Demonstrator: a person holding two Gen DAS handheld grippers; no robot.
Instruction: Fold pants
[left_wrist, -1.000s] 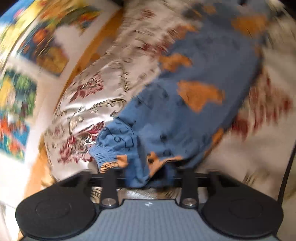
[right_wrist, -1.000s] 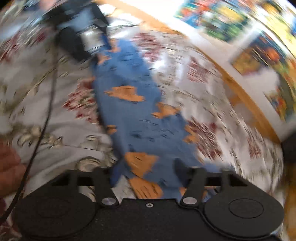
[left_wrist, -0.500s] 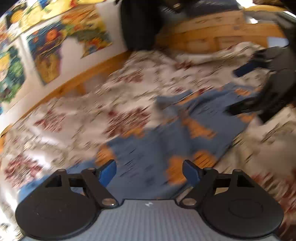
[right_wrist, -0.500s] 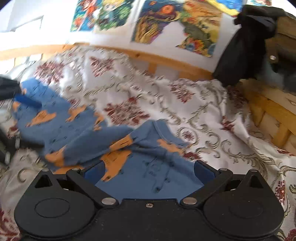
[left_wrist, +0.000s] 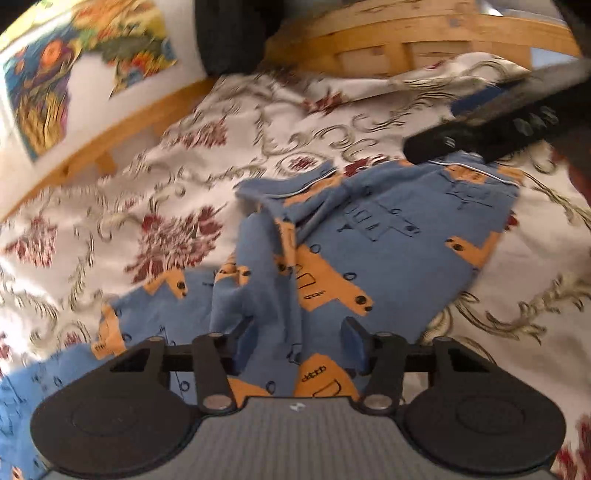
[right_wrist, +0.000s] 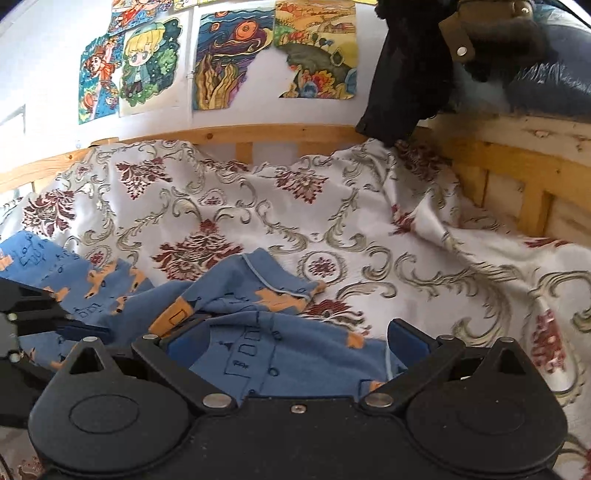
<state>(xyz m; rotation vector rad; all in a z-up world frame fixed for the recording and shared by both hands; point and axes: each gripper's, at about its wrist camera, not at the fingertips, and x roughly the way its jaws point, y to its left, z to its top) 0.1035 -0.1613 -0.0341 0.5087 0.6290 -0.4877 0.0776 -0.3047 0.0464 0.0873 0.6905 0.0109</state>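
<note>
Blue pants (left_wrist: 388, 240) with orange truck prints lie rumpled on the floral bedspread (left_wrist: 177, 206). In the left wrist view a raised fold of one leg runs between the fingers of my left gripper (left_wrist: 297, 341), which stands open and low over the cloth. My right gripper (right_wrist: 297, 339) is wide open just above the waist end of the pants (right_wrist: 295, 354), with nothing pinched. The right gripper (left_wrist: 430, 131) also shows at the far end of the pants in the left view. The left gripper (right_wrist: 70, 314) sits at the left edge of the right view.
A wooden bed rail (right_wrist: 295, 134) runs along the wall behind the bedspread (right_wrist: 369, 229), and a slatted wooden end board (right_wrist: 517, 177) stands at the right. Colourful drawings (right_wrist: 236, 59) hang on the wall. A black garment (right_wrist: 406, 81) hangs over the corner.
A second ago the left gripper held the pants by a cuff. Both grippers have since swung round; the pants now lie on the bed, and the left fingers have narrowed around a fold.
</note>
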